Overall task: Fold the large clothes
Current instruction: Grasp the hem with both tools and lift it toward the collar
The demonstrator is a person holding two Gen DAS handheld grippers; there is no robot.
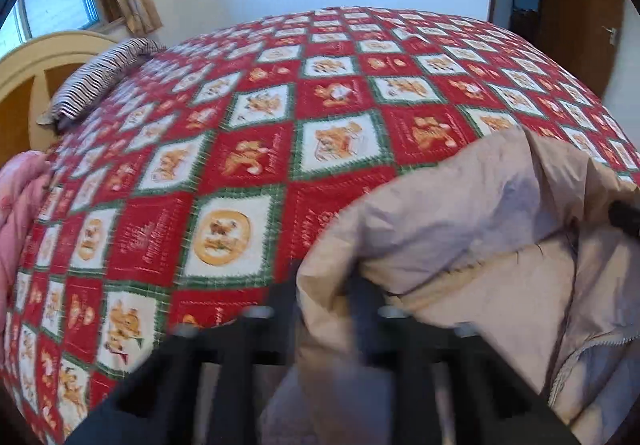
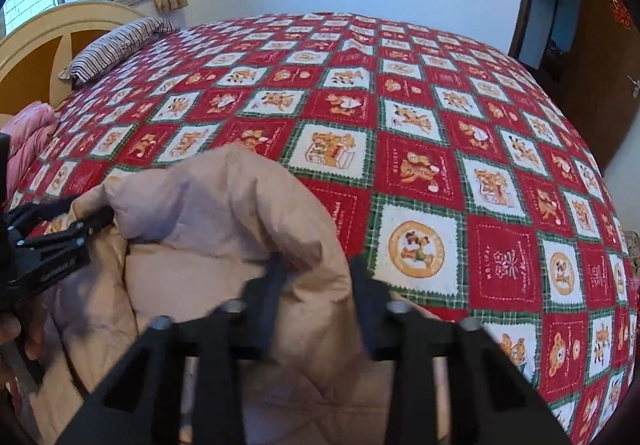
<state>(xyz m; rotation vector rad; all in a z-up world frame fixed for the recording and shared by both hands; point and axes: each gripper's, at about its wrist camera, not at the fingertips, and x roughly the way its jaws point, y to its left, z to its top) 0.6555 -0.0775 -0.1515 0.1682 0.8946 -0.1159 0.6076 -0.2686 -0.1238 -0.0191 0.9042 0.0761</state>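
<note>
Jacket [image 1: 460, 229] is pinched by left gripper [image 1: 326, 289] and right gripper [image 2: 316, 277]; slick fabric could be dropped.

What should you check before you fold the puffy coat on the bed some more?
1. Left gripper pinching the beige coat: ok, fabric sits between its fingers.
2. Right gripper pinching the coat: ok, fabric bunched between its fingers.
3. Space on the red patterned quilt ahead: ok, bare.
4. Striped pillow out of the way: ok, far by the headboard.
5. Pink bedding clear of the coat: ok, off at the side.
6. Coat lying flat: not ok, bunched up.
</note>
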